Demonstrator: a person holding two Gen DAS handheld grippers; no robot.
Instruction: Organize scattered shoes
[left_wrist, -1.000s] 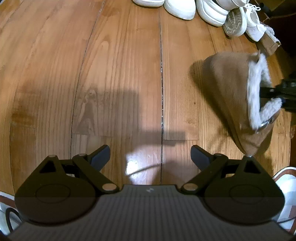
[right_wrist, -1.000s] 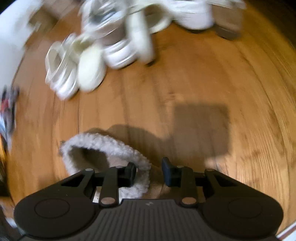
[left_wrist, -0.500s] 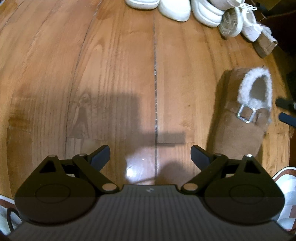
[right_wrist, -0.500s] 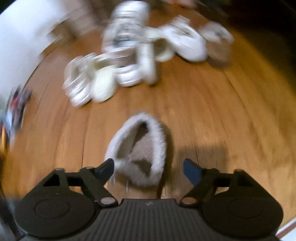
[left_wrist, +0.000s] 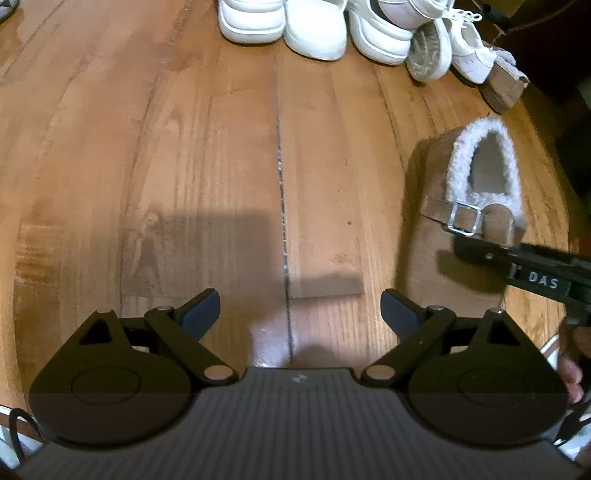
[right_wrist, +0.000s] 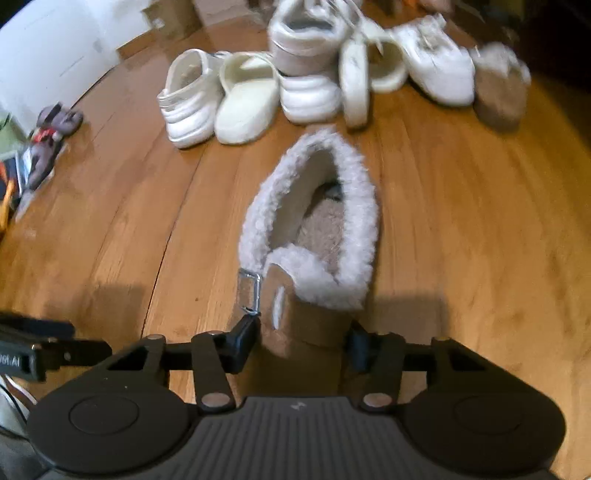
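My left gripper (left_wrist: 300, 308) hangs with jaws spread wide over bare wooden floor (left_wrist: 147, 166). To its right, my right gripper (right_wrist: 303, 338) has just been closing its jaws around the toe of an upright tan fleece-lined slipper (right_wrist: 314, 236); they now pinch it. White sneakers (right_wrist: 258, 88) crowd beyond.

Left gripper (left_wrist: 300, 308), jaws apart over bare wooden floor (left_wrist: 184, 166); tan fleece-lined slipper (left_wrist: 476, 192) lies upright at right.
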